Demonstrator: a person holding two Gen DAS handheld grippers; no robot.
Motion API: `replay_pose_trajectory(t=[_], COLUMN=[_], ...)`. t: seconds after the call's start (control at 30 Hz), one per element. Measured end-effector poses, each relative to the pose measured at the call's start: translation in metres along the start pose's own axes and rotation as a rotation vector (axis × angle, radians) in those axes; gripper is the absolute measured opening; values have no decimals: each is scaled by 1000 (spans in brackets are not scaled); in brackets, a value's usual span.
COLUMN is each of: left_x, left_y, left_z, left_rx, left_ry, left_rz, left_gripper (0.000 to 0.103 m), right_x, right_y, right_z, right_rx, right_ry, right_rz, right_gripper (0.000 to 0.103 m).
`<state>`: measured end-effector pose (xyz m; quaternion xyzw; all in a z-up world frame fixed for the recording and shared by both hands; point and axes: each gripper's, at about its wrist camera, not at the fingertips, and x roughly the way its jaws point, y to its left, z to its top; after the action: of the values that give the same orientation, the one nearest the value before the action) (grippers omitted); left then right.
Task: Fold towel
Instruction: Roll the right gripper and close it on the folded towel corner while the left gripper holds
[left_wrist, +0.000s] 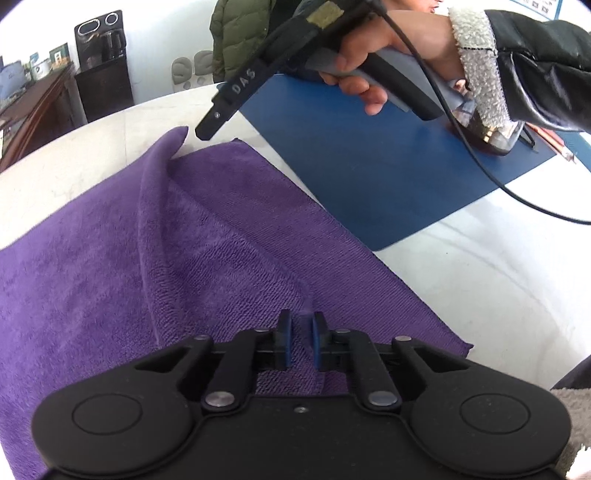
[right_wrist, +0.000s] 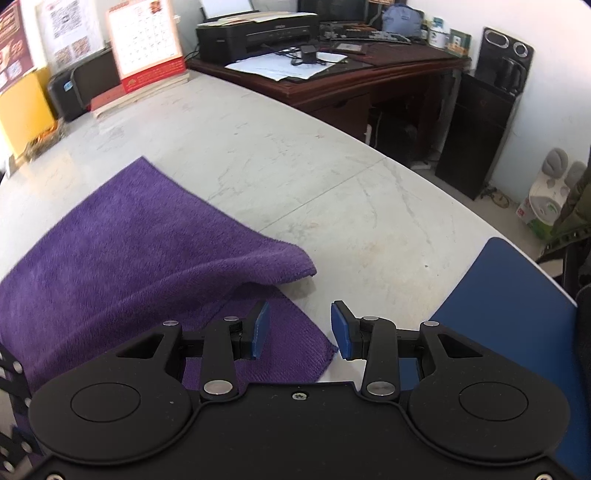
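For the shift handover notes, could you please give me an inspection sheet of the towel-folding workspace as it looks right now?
Surface: pale marble-look table, bare beyond the towel.
Job's things: purple towel, one corner flipped over.
Clutter: blue mat; glass object on it, partly hidden.
Grippers: left gripper jaws pinching a towel ridge; right gripper jaws apart, nothing between, over the towel corner.
Cables: black cable trailing from the right gripper across the mat.
Surroundings: wooden desk with printer; calendar.

Both wrist views look steeply down, close over the shared purple towel (left_wrist: 147, 258) (right_wrist: 129, 240) and white table (left_wrist: 480, 277) (right_wrist: 295, 166).
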<state>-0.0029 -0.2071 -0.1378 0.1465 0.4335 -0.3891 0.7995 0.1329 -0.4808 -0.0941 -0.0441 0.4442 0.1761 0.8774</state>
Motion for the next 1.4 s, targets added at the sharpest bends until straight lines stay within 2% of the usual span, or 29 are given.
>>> replay_pose_trajectory(t=[0.2,0.27,0.33,0.47,0.63,0.87,1.07,1.2,1.4], left_x=[0,-2,-4,-12,-26,-38,-53,-66,-75], left_y=[4,5,6,7,11,13,11,14,15], left_z=[-2,-1,-1,-2,-2,-2,2,9,12], left_rx=[-22,-28,-34,-46,-67,-77,-82,-120,-129], left_ry=[-17,-26,-36,-54,-79,-103,-137,-171,-196], left_rz=[-32,-47,-63,-94,-133,-146,-171,-212,-225], left_gripper=[8,6,5,5,5,5,5,5,5], right_x=[2,4,7,17,36,48,49,49,42], right_y=[-16,-24,-32,-47,-63,-78,-75,-75,-71], right_z=[6,8,9,8,1,-6,-12,-13,-17], right_rx=[160,237,318,475,604,721,755,768,810], right_ry=[12,16,21,38,62,20,36,43,43], right_rz=[17,34,52,88,151,247,305,331,354], right_gripper=[36,45,48,50,51,53,53,53,53])
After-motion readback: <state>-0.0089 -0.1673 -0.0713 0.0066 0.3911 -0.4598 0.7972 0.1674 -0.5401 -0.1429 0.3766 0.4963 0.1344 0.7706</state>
